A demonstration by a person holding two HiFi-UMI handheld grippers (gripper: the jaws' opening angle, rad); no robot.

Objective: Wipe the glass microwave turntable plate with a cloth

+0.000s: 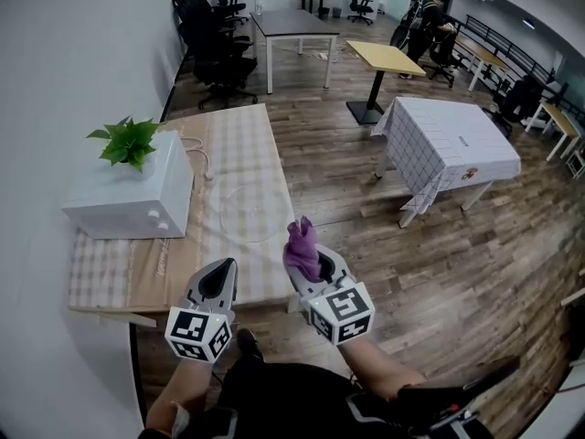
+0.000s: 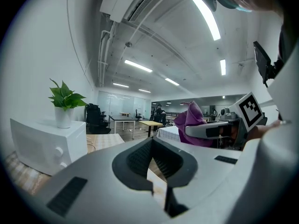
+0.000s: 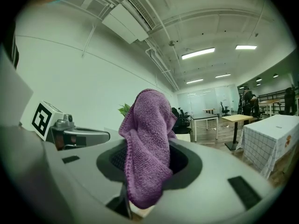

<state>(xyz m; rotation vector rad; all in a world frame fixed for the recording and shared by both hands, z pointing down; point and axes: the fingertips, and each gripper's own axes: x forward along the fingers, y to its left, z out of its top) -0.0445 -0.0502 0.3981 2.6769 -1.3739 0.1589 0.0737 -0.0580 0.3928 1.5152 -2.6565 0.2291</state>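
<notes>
Purple cloth (image 1: 301, 242) stands up out of the right gripper (image 1: 313, 265), whose jaws are pinched on its lower part, so a loose fold pokes free above the tips. That grip leaves plenty of fabric to press flat on glass. The left gripper (image 1: 220, 277) carries nothing; its jaws sit together with only a thin slit between the pads. Both are held side by side over the near edge of the counter (image 1: 228, 135), pointing away from the person, not yet down at working height.

The glass turntable plate (image 1: 245, 210) lies flat on the checked covering of the counter, just ahead of the two grippers and just right of the white microwave (image 1: 128, 195), which has a potted plant (image 1: 128, 142) on top. The plate is clear and hard to pick out against the pattern. It sits out of the oven, where its whole top face is reachable.

Wiping does not look to have begun. The empty left gripper is probably meant to steady the rim, since smooth glass may slide under the cloth.
</notes>
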